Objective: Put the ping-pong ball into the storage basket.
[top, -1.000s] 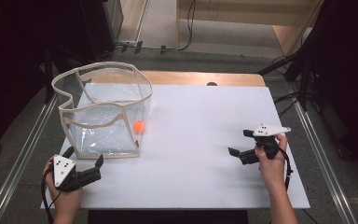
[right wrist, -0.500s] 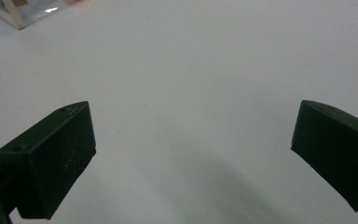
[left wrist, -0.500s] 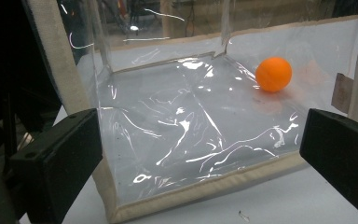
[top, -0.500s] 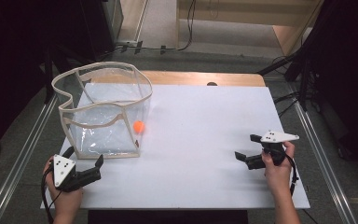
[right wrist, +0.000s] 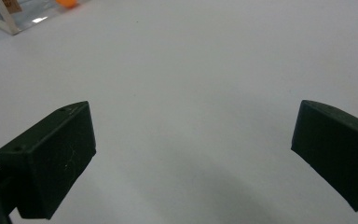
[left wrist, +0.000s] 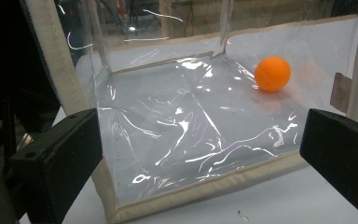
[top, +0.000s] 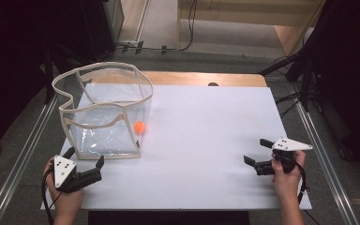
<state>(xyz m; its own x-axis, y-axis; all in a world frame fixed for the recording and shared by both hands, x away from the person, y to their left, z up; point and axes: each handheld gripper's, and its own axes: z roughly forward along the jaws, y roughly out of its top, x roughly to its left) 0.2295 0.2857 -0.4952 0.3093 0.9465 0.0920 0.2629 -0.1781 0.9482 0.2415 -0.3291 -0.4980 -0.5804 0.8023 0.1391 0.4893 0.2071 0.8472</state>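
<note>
The white rectangular table top (top: pixel 201 140) carried all items. The clear plastic bag with cream fabric trim (top: pixel 104 112) stood upright and open-topped on the table's far left part; this bag served as the reference landmark. The small orange ball (top: pixel 139 127) lay at the bag's right near corner. In the left gripper view the ball (left wrist: pixel 272 73) appeared to rest on the bag's floor, seen through the near wall (left wrist: pixel 177 140), though the high view left inside or just outside uncertain.

The left gripper (top: pixel 85 169) hovered just beside the bag's near bottom edge, jaws spread wide and aimed at the bag. The ball lay ahead of it and to its right, behind the near wall. The right gripper (top: pixel 257 153) rested well apart from the bag, on the opposite side of the table, jaws likewise spread wide over bare surface (right wrist: pixel 191 84), holding nothing.

Judgement: the left gripper was nearer to bag and ball. A ball has no long axis, so approach direction would depend on the bag's walls.

The table stood between metal rails (top: pixel 18 154) in a dark room with cables on the floor.
</note>
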